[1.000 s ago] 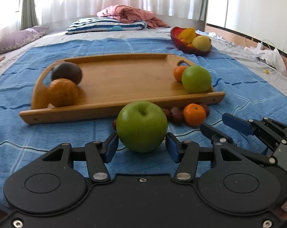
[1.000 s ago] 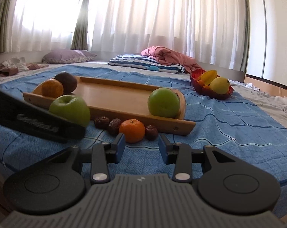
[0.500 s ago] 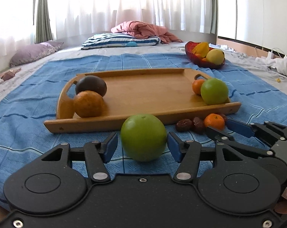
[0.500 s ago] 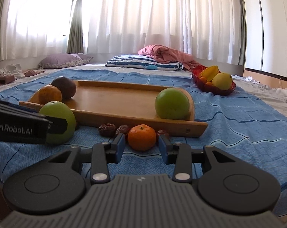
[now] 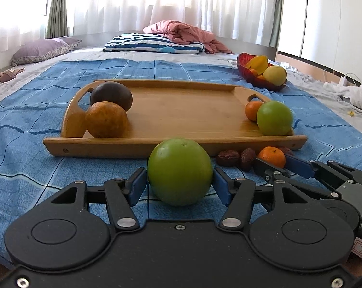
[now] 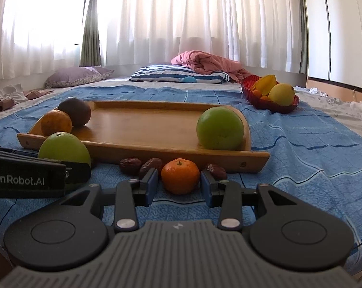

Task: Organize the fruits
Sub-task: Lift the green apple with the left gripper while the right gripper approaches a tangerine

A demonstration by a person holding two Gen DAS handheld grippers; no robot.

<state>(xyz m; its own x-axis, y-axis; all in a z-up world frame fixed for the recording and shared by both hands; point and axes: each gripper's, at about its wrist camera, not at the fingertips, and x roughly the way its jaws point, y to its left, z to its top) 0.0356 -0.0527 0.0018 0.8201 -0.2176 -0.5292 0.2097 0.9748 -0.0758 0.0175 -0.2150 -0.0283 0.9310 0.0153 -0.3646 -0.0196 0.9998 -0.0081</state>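
**Two fruits sat between two tools**

A green apple (image 5: 179, 171) lay on the blue bedspread (image 5: 25, 172) just before the wooden tray (image 5: 181, 110), between the pads of the left tool (image 5: 180, 186). Its jaws had just been opening, with slim gaps at both sides. Beside it, a small mandarin (image 6: 180, 175) sat among dark dates (image 6: 130, 165), framed by the right tool (image 6: 178, 187), whose pads stood apart, clear of the peel.
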